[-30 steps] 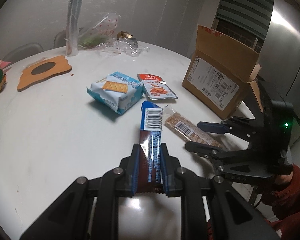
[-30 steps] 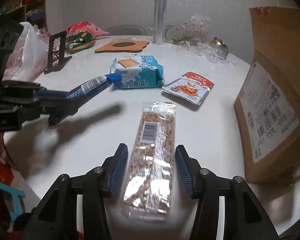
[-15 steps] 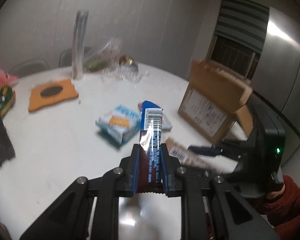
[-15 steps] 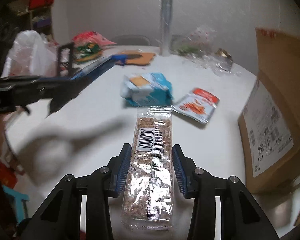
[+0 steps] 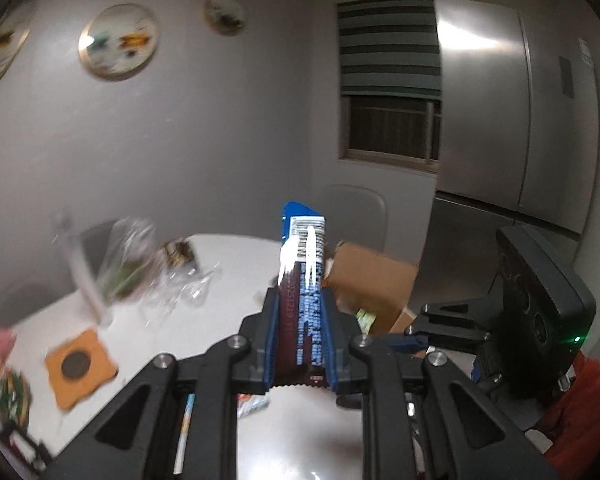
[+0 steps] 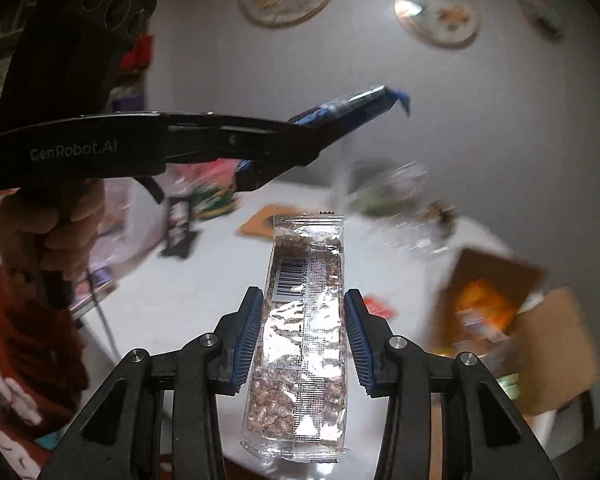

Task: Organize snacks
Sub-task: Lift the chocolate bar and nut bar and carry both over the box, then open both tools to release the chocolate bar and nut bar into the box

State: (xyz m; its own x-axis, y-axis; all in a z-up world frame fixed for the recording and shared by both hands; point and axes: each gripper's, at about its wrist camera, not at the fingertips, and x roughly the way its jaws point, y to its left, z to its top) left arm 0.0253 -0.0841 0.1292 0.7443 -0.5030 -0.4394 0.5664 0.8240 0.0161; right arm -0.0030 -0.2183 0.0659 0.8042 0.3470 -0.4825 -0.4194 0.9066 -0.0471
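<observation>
Now the left gripper [image 5: 300,336] is closed on a blue snack bar [image 5: 303,276], lifted above the white table [image 5: 236,256]. Beside it the right gripper [image 6: 304,340] clamps a clear cereal bar [image 6: 304,320], raised near the open cardboard box [image 6: 540,344].

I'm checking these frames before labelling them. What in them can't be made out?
- Cardboard box, right wrist view: motion blur smears its contents; the orange thing inside is unidentifiable.
- Cardboard box, left wrist view: left gripper and blue snack bar cover its near side.
- Red packet, right wrist view: mostly behind the right gripper and grain bar.
</observation>
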